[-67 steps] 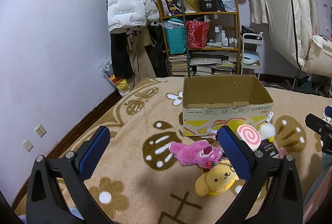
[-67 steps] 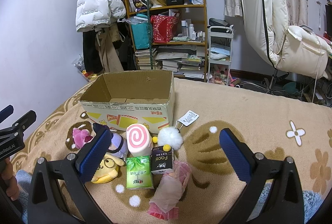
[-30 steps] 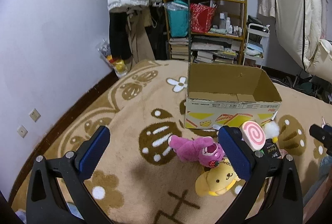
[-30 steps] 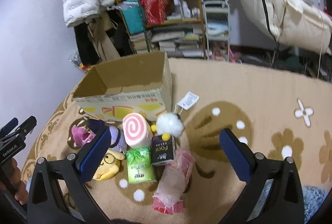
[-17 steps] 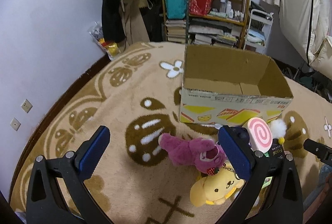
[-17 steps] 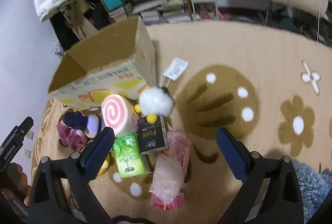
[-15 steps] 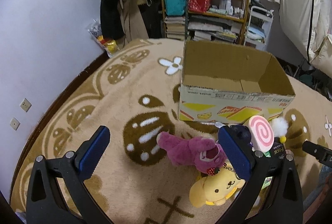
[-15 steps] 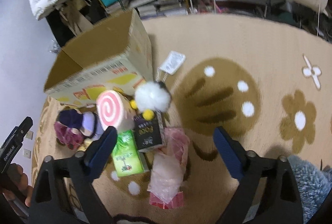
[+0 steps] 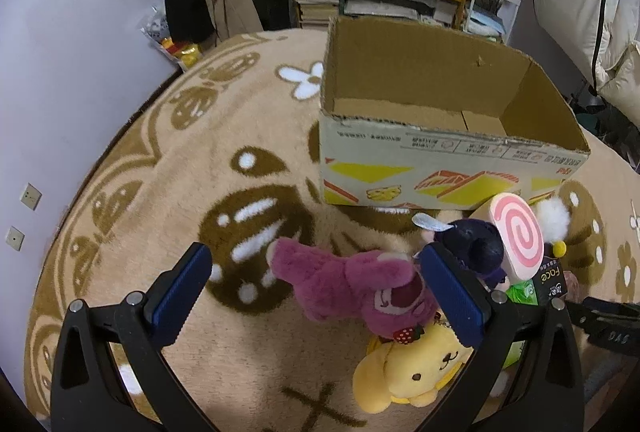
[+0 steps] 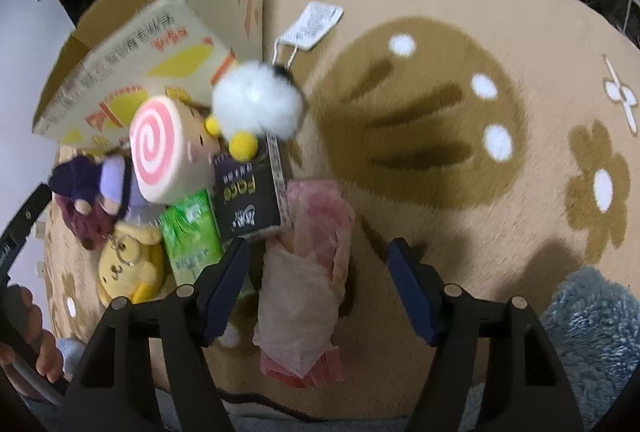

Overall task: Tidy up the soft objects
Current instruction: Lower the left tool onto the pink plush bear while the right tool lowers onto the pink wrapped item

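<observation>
left claw (image 9: 316,290): I've got it wide open, nothing in it; pink bear (image 9: 352,288) lies on the rug (image 9: 200,160) between the fingers
right claw (image 10: 320,282): gaping too, empty; pink bag (image 10: 308,272) sits between its fingers, view's blurry
box (image 9: 440,144): open, just behind the toy pile
other toys: yellow dog (image 9: 412,372) beside the bear; swirl roll (image 9: 518,236) near the box

Soft indoor light, strong fisheye bending with dark corners; the right wrist view is motion-blurred.
</observation>
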`<state>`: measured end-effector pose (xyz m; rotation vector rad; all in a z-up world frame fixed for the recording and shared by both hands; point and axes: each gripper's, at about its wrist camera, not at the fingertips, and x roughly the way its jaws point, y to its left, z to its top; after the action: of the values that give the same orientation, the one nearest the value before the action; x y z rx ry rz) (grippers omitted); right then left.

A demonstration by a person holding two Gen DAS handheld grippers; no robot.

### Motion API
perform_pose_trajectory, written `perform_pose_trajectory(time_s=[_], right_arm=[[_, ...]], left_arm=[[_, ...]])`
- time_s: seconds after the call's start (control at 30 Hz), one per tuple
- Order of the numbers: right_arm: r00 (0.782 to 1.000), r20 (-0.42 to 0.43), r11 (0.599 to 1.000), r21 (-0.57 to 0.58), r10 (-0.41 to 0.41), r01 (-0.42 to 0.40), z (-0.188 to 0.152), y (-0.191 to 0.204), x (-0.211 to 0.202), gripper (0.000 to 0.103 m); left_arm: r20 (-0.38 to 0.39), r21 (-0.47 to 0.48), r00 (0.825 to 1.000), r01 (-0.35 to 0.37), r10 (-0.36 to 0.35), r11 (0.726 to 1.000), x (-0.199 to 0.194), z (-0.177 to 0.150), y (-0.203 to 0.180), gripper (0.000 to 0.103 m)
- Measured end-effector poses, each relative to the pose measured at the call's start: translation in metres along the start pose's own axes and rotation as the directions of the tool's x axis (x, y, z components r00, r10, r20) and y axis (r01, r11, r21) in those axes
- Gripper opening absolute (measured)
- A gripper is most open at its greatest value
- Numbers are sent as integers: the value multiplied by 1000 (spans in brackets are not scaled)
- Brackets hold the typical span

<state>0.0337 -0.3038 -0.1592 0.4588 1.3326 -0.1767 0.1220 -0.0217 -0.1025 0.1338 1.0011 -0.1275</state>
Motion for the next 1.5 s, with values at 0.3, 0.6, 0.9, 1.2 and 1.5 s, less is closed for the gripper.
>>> perform_pose_trajectory(time_s=[0.3, 0.6, 0.9, 1.2, 1.5], right_arm=[[995, -98, 1000, -15, -2, 0, 5, -1, 36, 60], [993, -114, 998, -48, -34, 28, 14, -3, 57, 61], [991, -118, 994, -92, -63, 52, -2, 21, 62, 58], [988, -119, 988, -132, -100, 84, -9, 38, 60, 51], [993, -74, 986, -147, -89, 77, -11, 38, 36, 25]], left_arm=[[-64, 0, 998, 21, -21, 1000, 20, -3, -6, 103], [-90, 48, 996, 23, -19, 999, 29, -10, -21, 98], [-152, -4, 985, 80, -79, 997, 35, -15, -22, 85], [-212, -143, 956, 174, -202, 974, 50, -17, -5, 76], [-165, -104, 977, 116, -132, 988, 28, -22, -13, 71]])
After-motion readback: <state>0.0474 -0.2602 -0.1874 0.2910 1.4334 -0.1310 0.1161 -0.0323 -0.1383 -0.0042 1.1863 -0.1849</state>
